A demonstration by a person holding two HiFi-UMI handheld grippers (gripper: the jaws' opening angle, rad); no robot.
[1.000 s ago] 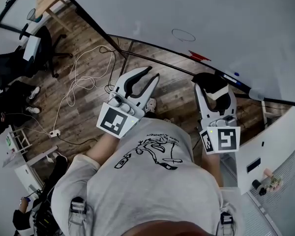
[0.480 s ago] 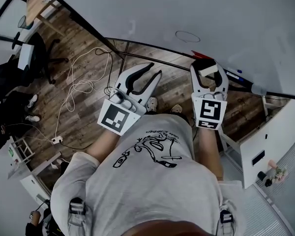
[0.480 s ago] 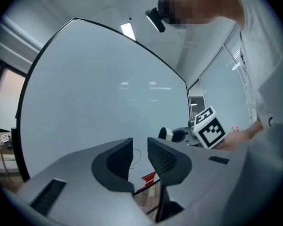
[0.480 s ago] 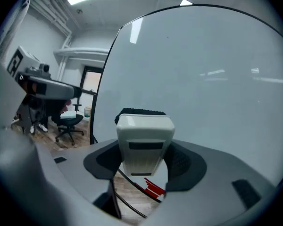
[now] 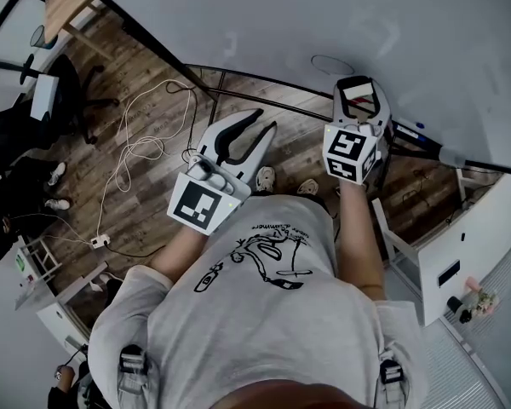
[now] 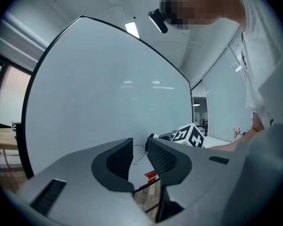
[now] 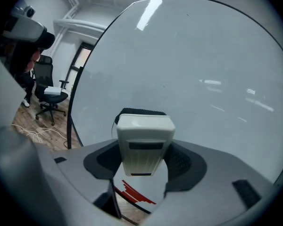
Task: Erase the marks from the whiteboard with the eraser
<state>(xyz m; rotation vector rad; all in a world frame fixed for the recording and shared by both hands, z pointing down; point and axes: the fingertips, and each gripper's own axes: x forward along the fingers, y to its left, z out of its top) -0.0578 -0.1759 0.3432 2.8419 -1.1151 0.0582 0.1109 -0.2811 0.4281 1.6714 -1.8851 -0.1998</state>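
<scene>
The whiteboard [image 5: 409, 32] fills the upper right of the head view. A black oval mark [image 5: 328, 63] is drawn on it near its lower edge. My right gripper [image 5: 360, 88] is shut on the white eraser [image 7: 144, 140], whose black felt faces the board [image 7: 203, 69] close to the oval. A red mark [image 7: 137, 192] shows just below the eraser. My left gripper [image 5: 264, 124] hangs left of the right one, level, its jaws a narrow gap apart with nothing between them. Through that gap [image 6: 139, 147] I see the oval [image 6: 140, 153] and the red mark [image 6: 151, 175].
The board's black frame bars [image 5: 238, 88] run under its lower edge, with markers [image 5: 409, 130] on the ledge at the right. White cables [image 5: 145, 135] lie on the wooden floor. An office chair [image 5: 60, 83] stands at the left, a white cabinet [image 5: 468, 237] at the right.
My right gripper has carried the eraser up toward the board and rolled, now covering the red mark in the head view. The left gripper has barely shifted.
</scene>
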